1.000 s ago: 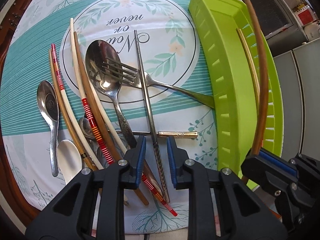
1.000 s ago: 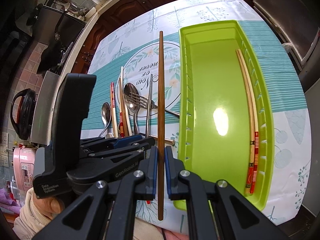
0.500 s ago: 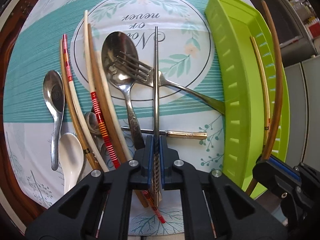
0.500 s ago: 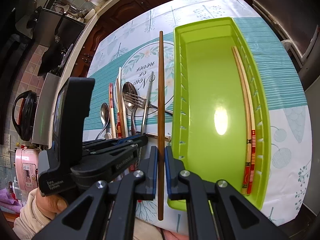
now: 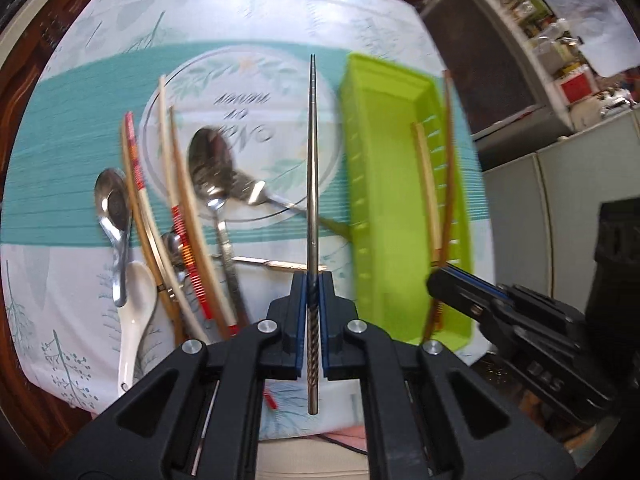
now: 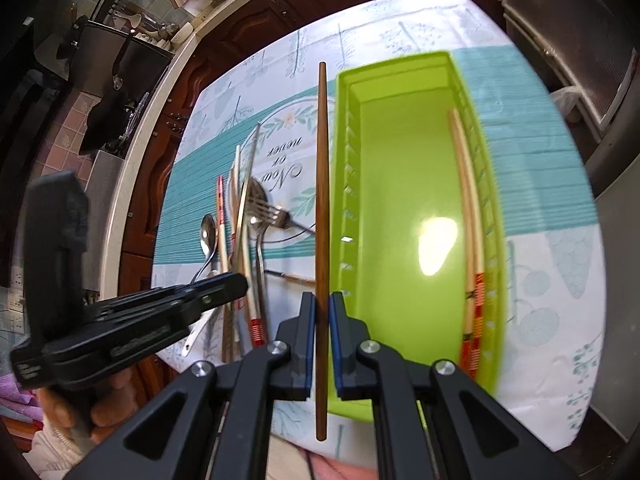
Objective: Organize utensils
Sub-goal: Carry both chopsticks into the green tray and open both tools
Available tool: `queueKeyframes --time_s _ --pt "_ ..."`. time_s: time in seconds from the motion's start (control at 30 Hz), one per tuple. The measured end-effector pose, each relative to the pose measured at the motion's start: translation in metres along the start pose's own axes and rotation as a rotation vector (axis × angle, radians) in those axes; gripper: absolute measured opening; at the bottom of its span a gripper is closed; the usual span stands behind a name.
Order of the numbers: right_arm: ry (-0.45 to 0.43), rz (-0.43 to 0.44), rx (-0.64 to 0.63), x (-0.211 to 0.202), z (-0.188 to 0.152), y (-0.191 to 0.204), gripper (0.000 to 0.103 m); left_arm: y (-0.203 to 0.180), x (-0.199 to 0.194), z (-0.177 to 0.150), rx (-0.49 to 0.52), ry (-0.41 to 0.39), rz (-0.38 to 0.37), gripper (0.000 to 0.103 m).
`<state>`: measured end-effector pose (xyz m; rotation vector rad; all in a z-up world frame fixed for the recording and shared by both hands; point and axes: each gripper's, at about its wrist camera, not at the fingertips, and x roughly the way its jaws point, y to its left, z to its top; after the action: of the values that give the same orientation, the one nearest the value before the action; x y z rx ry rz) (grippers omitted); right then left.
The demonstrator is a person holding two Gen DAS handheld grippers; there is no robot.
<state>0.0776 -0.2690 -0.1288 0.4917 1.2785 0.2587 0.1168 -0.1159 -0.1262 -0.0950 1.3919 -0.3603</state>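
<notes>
My left gripper (image 5: 313, 280) is shut on a metal chopstick (image 5: 312, 168), held up above the patterned tablecloth (image 5: 256, 64). Under it lie a heap of utensils: a large steel spoon (image 5: 210, 168), a fork (image 5: 256, 194), a small spoon (image 5: 112, 208), a white ceramic spoon (image 5: 134, 308) and several wooden chopsticks (image 5: 176, 200). My right gripper (image 6: 321, 300) is shut on a dark brown wooden chopstick (image 6: 321, 184), just left of the green tray (image 6: 404, 96). A pair of light chopsticks (image 6: 466, 208) with red-banded ends lies along the tray's right wall.
A knife with a pale handle (image 5: 276, 264) lies crosswise under the raised chopstick. The table's dark wooden edge (image 6: 160, 168) runs on the left, with a kitchen counter and pans (image 6: 116, 52) beyond. A hand (image 6: 108, 408) holds the left gripper's body.
My left gripper closed on the metal chopstick and lifted it off the heap. The right gripper kept still with its brown chopstick.
</notes>
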Motion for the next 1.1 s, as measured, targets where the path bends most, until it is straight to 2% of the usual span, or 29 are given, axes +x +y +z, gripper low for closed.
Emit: queueKeyframes --time_s 0.2,0.37,0.43,0.57,0.77,0.87,0.93,1.1 --pt "-0.013 -0.113 -0.011 -0.010 0.019 -0.018 0.007 -0.062 -0.010 0.033 0.069 -0.036 -0.057 0.003" --pt "0.012 -0.187 -0.010 -0.003 0.027 -0.033 0.007 -0.091 0.022 0.044 0.072 -0.010 -0.068 0.003" --pt "0.014 -0.235 -0.011 -0.001 0.026 -0.038 0.008 -0.093 0.038 0.048 0.055 0.017 -0.094 0.003" --pt "0.037 -0.253 -0.001 -0.001 0.025 -0.048 0.008 -0.093 0.067 0.051 0.021 0.060 -0.126 0.004" --pt "0.056 -0.272 0.002 0.002 0.023 -0.052 0.008 -0.093 0.079 0.052 0.033 0.085 -0.153 0.004" --pt "0.051 -0.276 0.003 0.001 0.022 -0.052 0.008 -0.090 0.082 0.051 0.031 0.096 -0.143 0.012" --pt "0.045 -0.282 -0.002 0.001 0.020 -0.051 0.008 -0.088 0.079 0.047 0.029 0.100 -0.130 0.023" --pt "0.042 -0.293 -0.008 -0.001 0.015 -0.048 0.008 -0.083 0.069 0.040 0.050 0.095 -0.108 0.027"
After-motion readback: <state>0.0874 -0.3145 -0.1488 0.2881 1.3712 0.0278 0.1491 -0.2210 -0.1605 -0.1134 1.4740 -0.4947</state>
